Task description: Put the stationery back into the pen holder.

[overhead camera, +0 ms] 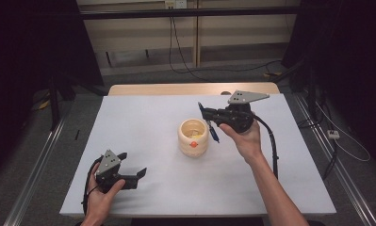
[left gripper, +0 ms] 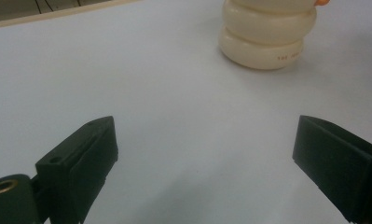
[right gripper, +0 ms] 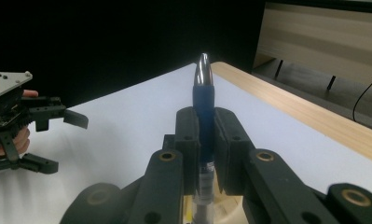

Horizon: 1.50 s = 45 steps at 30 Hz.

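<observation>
Overhead, right tongs (overhead camera: 209, 123) clamp a pen (overhead camera: 214, 130) beside the holder (overhead camera: 193, 137); left tongs (overhead camera: 131, 165) gape near the table's (overhead camera: 143, 113) edge.

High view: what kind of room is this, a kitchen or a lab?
Probably a lab or recording room: a white table with bare space around it, cables hanging from a wall socket, and metal rails on the carpeted floor.
</observation>
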Each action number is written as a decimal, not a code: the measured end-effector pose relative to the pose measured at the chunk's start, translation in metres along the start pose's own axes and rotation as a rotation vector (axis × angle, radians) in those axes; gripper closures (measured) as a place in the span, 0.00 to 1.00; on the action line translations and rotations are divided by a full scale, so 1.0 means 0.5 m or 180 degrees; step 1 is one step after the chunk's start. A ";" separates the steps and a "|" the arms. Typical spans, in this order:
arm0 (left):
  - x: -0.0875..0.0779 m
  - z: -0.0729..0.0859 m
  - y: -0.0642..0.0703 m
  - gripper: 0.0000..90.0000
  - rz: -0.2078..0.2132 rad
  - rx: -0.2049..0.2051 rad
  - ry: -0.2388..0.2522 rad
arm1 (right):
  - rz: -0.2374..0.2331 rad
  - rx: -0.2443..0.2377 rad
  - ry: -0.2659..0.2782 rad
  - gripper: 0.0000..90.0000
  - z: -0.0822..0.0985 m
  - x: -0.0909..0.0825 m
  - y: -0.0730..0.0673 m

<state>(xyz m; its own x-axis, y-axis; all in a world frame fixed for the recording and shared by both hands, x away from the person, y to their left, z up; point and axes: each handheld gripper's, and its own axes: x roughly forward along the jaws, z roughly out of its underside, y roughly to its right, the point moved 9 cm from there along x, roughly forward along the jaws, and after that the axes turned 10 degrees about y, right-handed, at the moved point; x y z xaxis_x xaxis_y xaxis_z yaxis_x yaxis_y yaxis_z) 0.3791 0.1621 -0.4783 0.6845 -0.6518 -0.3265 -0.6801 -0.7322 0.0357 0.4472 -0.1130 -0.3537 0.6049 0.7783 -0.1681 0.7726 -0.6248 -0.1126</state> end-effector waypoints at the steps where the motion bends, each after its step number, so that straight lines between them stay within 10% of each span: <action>1: 0.000 0.000 0.000 0.07 0.0003 0.0000 -0.0001 | 0.0004 -0.0011 0.0003 0.90 -0.003 0.005 -0.002; 25: 0.002 0.001 0.003 0.07 0.0044 0.0016 -0.0006 | -0.0046 0.0086 0.0187 0.90 -0.036 0.110 0.012; 45: 0.001 0.001 0.006 0.07 0.0090 0.0018 -0.0004 | 0.0042 0.0121 0.0005 0.89 0.041 0.151 0.042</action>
<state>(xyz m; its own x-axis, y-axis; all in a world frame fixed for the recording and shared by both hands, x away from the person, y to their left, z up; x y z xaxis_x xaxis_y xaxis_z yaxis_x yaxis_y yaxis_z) 0.3772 0.1596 -0.4791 0.6646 -0.6719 -0.3267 -0.7007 -0.7124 0.0397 0.5051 -0.0684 -0.3887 0.6153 0.7702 -0.1681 0.7568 -0.6368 -0.1475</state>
